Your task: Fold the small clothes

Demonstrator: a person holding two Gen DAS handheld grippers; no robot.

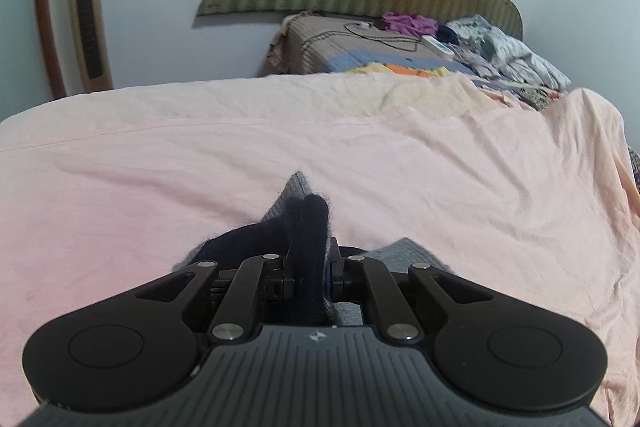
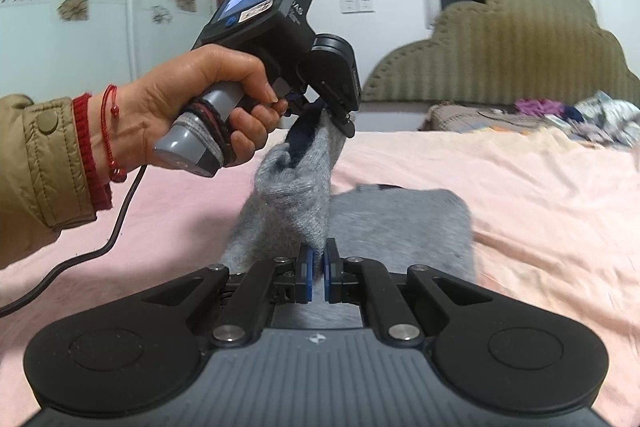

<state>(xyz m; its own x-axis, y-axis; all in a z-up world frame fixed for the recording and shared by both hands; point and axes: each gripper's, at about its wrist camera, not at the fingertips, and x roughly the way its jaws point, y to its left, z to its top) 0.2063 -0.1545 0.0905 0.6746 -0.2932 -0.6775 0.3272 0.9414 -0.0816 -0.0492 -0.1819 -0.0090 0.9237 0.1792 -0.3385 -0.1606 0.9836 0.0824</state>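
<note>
The left gripper (image 2: 340,115), held in the person's left hand (image 2: 208,99), is clamped on the dark navy cuff of a fuzzy grey knit sock (image 2: 296,203), lifting it toward twelve o'clock above the pink bedsheet (image 2: 540,227); the right gripper (image 2: 318,271) pinches the sock's lower edge, blue pads nearly together; the rest lies flat at one o'clock.

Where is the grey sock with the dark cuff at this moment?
In the right wrist view the grey sock hangs mid-frame above the pink sheet, held between the left gripper and right gripper.
</note>
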